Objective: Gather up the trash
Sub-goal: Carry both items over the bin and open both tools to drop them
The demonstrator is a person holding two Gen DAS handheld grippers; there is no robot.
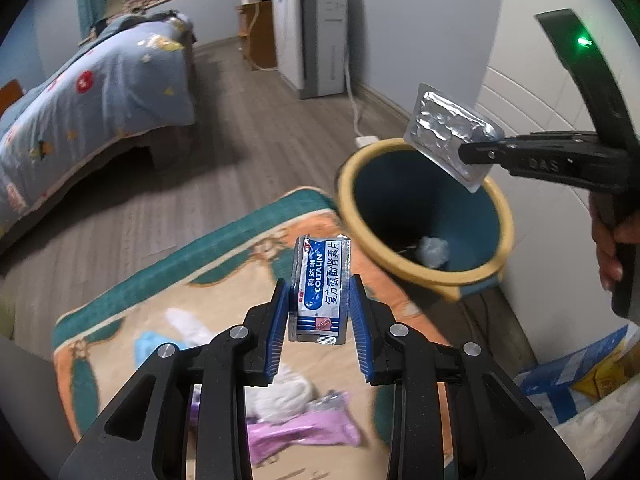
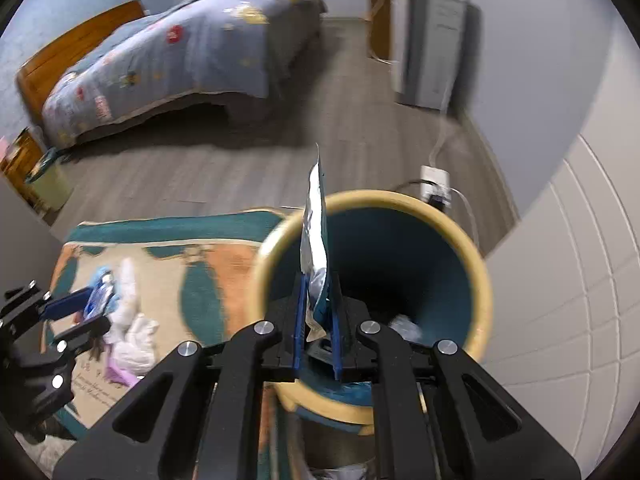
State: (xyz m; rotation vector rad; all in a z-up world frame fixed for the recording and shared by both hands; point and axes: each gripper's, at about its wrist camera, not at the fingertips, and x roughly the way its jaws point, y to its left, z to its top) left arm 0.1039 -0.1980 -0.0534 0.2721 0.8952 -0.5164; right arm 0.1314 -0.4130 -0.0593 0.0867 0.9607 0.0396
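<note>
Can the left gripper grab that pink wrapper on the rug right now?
Probably not. The left gripper is already shut on the medicine packet, so nothing else fits. The pink wrapper lies on the rug beneath it, uncovered, once the packet is dropped.

A bed under a blue patterned quilt [image 1: 92,92] stands on grey wood-plank flooring [image 1: 248,148]. A tall white appliance [image 1: 308,36] stands by the far wall.

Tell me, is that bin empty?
Not empty: the bin holds a crumpled whitish wad at its bottom; anything else is hidden.
</note>
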